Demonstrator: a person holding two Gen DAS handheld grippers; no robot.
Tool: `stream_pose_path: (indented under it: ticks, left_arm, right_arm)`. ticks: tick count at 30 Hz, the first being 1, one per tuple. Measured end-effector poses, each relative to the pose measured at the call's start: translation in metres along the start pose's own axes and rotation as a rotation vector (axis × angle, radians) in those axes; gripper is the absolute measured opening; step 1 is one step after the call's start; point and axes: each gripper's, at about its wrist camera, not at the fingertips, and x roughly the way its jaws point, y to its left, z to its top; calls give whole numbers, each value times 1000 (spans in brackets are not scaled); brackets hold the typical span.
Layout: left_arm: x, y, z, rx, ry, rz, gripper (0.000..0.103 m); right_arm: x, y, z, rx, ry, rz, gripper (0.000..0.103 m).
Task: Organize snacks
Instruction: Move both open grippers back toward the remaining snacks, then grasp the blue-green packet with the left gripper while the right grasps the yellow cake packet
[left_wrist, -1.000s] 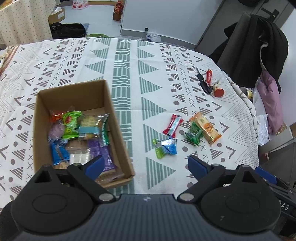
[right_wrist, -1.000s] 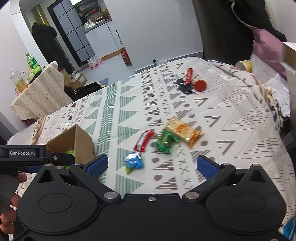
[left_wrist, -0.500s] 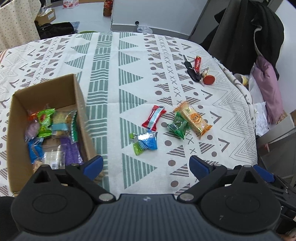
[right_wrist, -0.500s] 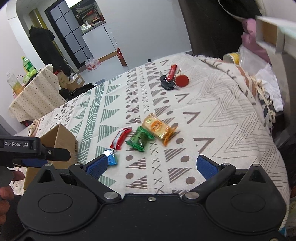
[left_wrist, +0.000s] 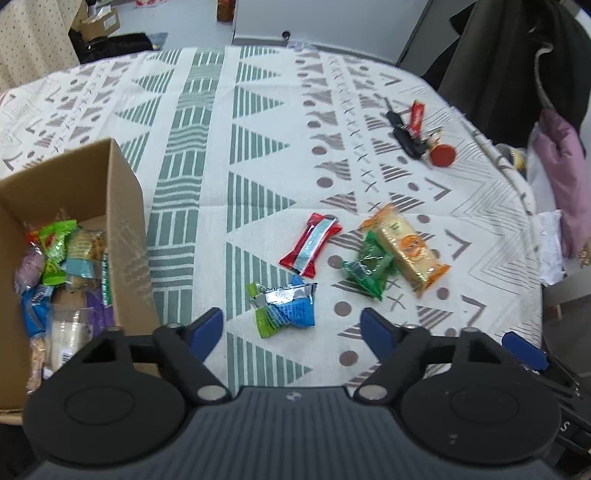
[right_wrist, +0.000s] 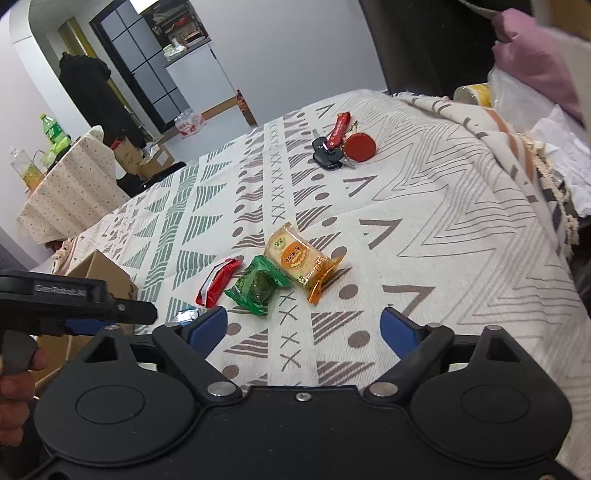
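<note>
- The box (left_wrist: 122, 206) is sitting at the left of the table (left_wrist: 258, 110), already holding many snacks; four packets are lying loose to its right.
- The left gripper (left_wrist: 291, 325) is hovering with its fingers spread wide and empty, just short of the blue packet (left_wrist: 291, 310), which is lying between the red bar (left_wrist: 310, 243) and the gripper.
- Judging by that line-up, the blue packet is the next pick: the fingers should be straddling its crinkled middle, closing on the wrapper's bulk rather than a thin sealed end, then lifting clear of the box wall before dropping.
- The green packet (left_wrist: 367, 266) is touching the orange packet (left_wrist: 406, 247), so either is likely dragging the other if taken carelessly.
- The right gripper (right_wrist: 304, 328) is also hanging open and empty, near the green packet.
- The left view is showing the box's contents and the whole blue packet; the right view is showing only the box's corner (right_wrist: 99, 266), a sliver of that packet, and a hand (right_wrist: 18, 387) holding the left tool.
- Keys (left_wrist: 410, 136) are lying well apart, at the far right.
</note>
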Motion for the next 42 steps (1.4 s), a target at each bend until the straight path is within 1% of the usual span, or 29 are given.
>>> stream_pose_path:
  ticks: [3, 6, 10, 12, 14, 18, 22, 24, 28, 31, 32, 33, 35, 37, 39, 40, 42]
  left_arm:
    - [18, 2, 2, -28, 27, 8, 63]
    - [35, 2, 4, -46, 42, 25, 60]
    - [54, 1, 5, -67, 59, 38, 59]
    - [61, 1, 7, -71, 66, 42, 51]
    - [68, 4, 8, -83, 81, 38, 46]
    - [69, 9, 10, -91, 78, 31, 38]
    - [68, 9, 15, -86, 74, 34, 37]
    - [66, 10, 17, -78, 59, 49, 37]
    - [63, 15, 22, -87, 53, 48, 36]
    - [60, 15, 23, -85, 47, 42, 36]
    - [59, 15, 23, -84, 45, 41, 36]
    - [58, 14, 23, -83, 44, 39, 36]
    - [57, 13, 22, -81, 45, 36, 36]
    - [54, 13, 20, -81, 48, 33, 36]
    - [52, 13, 18, -80, 50, 29, 37]
    - [50, 13, 17, -77, 51, 28, 37]
    - [46, 13, 15, -72, 51, 27, 36]
  right_arm:
    - [14, -3, 4, -17, 19, -2, 83]
    - [27, -6, 10, -35, 20, -6, 83]
    - [44, -10, 16, -52, 28, -12, 83]
    - [51, -11, 18, -67, 33, -14, 83]
    - [58, -11, 21, -82, 34, -12, 83]
    - [67, -11, 27, -95, 21, 8, 81]
    - [76, -9, 33, -114, 10, 34, 75]
    - [80, -8, 36, -120, 6, 43, 68]
    - [88, -4, 40, -137, 5, 59, 64]
    - [95, 0, 40, -157, 22, 65, 62]
    - [99, 2, 39, -166, 34, 64, 62]
    - [102, 4, 37, -177, 52, 57, 58]
    - [107, 5, 34, -199, 78, 38, 54]
    - [105, 7, 31, -220, 87, 28, 52]
    - [102, 9, 28, -233, 104, 11, 45]
    - [101, 10, 26, -240, 111, 3, 44]
    - [98, 11, 21, -255, 117, -13, 38]
